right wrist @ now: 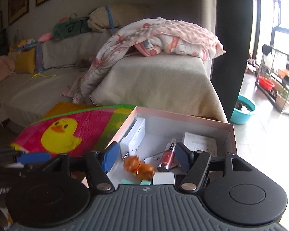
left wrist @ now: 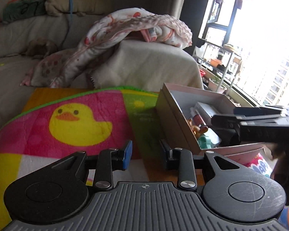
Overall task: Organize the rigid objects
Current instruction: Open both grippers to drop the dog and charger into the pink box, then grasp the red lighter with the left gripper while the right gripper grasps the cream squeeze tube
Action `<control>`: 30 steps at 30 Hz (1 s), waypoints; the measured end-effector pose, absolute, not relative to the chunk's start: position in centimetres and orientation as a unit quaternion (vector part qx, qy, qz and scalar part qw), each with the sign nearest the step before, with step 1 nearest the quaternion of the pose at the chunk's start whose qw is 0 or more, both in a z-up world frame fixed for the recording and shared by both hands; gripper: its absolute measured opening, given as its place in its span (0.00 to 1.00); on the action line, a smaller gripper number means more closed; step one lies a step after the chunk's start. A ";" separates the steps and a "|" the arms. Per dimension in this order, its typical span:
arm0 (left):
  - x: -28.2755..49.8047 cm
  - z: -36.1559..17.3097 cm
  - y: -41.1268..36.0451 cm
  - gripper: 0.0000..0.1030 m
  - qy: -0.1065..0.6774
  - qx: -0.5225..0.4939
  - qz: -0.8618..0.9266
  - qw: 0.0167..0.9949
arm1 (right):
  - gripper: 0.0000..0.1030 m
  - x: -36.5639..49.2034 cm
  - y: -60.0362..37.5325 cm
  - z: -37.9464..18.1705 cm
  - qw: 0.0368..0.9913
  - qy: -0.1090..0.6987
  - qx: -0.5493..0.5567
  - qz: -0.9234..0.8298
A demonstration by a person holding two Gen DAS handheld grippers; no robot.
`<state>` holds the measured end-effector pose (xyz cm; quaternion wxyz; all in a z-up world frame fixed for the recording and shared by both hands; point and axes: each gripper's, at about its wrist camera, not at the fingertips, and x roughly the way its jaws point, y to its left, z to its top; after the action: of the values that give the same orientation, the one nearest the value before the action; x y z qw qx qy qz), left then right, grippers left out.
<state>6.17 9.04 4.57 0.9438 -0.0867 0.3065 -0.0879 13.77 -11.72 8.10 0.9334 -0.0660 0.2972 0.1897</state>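
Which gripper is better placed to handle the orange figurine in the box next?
Right. The right gripper hangs open over the box, the orange figurine just below its fingers. The left gripper sits outside the box wall, over the duck mat.

Each handheld gripper, the left gripper (left wrist: 145,152) and the right gripper (right wrist: 145,156), was built alike: a grey ribbed base plate stamped with a small crosshair mark, flanked by two round black housings with flat circular caps. Black linkage arms were pinned with silver screws. Blue pads (right wrist: 110,158) were fitted on the fingers. Fine scratches were seen on one left housing.
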 end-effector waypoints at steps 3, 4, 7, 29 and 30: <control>5.3 4.4 9.4 0.33 0.310 -0.087 -0.084 0.943 | 0.72 9.4 -12.0 7.2 0.934 0.279 -0.087 0.206; 5.0 4.4 9.4 0.33 0.311 -0.087 -0.083 0.943 | 0.72 8.2 -12.1 6.9 0.933 0.280 -0.085 0.210; 4.3 4.3 9.7 0.33 0.314 -0.087 -0.076 0.942 | 0.77 5.0 -12.3 5.7 0.924 0.295 -0.073 0.231; -5.0 2.1 16.3 0.33 0.374 -0.200 -0.009 0.905 | 0.76 1.0 -10.9 0.4 0.902 0.335 -0.060 0.267; -5.1 2.1 16.1 0.33 0.381 -0.204 -0.016 0.902 | 0.76 1.0 -10.9 0.5 0.902 0.335 -0.059 0.267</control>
<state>-5.14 16.10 2.06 0.9017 -0.2042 0.3808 -0.0162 0.99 -10.91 0.47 0.9018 -0.0591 0.3351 0.2666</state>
